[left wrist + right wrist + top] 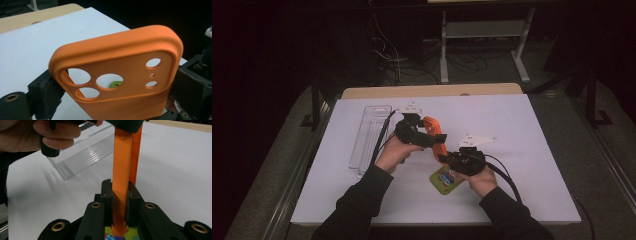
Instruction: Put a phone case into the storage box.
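Observation:
An orange phone case (435,137) with camera cut-outs is held in the air between both grippers. In the left gripper view the orange phone case (125,62) faces me, and my left gripper (117,80) has its black jaws pressed against the case's two long sides, near the camera end. My left gripper (424,131) is at the case's far end in the high view. My right gripper (120,192) is shut on the thin edge of the orange phone case (122,157), at its near end. The right gripper (448,158) is just in front of the left one.
A clear plastic tray (369,135) lies on the white table cover (522,150) to the left; the clear plastic tray (82,155) sits behind the left hand. A green, colourful card (444,181) lies flat under the right gripper. A wooden table edge (432,91) runs along the back.

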A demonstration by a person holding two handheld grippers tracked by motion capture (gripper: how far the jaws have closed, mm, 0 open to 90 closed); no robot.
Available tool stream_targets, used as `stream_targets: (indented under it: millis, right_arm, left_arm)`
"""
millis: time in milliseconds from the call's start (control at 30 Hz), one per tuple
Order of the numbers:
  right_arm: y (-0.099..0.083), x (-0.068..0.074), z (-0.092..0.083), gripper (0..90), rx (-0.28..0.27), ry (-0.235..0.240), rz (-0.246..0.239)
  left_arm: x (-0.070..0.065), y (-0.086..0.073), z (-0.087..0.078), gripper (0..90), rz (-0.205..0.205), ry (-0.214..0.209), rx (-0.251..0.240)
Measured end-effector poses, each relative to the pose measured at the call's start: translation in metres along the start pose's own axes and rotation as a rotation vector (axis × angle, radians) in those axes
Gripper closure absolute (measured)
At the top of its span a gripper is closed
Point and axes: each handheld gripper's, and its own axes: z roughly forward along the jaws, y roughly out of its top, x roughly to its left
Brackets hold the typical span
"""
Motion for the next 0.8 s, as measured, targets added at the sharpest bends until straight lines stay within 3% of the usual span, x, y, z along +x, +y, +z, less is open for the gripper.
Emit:
stream_targets:
  millis: [167,400,700,733,800]
  right_arm:
    - [-0.0010,0.0006,0.0022,78.7,0.015,-0.009,-0.009]
    - [-0.0015,0.0006,0.0042,78.7,0.027,-0.019,-0.025]
    - [-0.0019,0.0005,0.0092,77.9,0.036,-0.007,-0.009]
    - [-0.0017,0.0002,0.0092,76.5,0.038,-0.013,-0.013]
    - [-0.0010,-0.0009,0.0086,64.9,0.053,-0.009,-0.011]
  left_arm:
    - [-0.0025,-0.0001,-0.0002,11.4,0.008,-0.002,-0.017]
    - [-0.0026,0.0006,-0.0006,13.4,0.016,-0.008,-0.006]
    - [-0.0024,0.0053,-0.0012,14.9,0.036,-0.008,0.017]
    - [-0.0017,0.0060,-0.0015,14.9,0.048,-0.011,0.018]
    - [-0.0018,0.0080,-0.0030,15.1,0.044,-0.010,0.021]
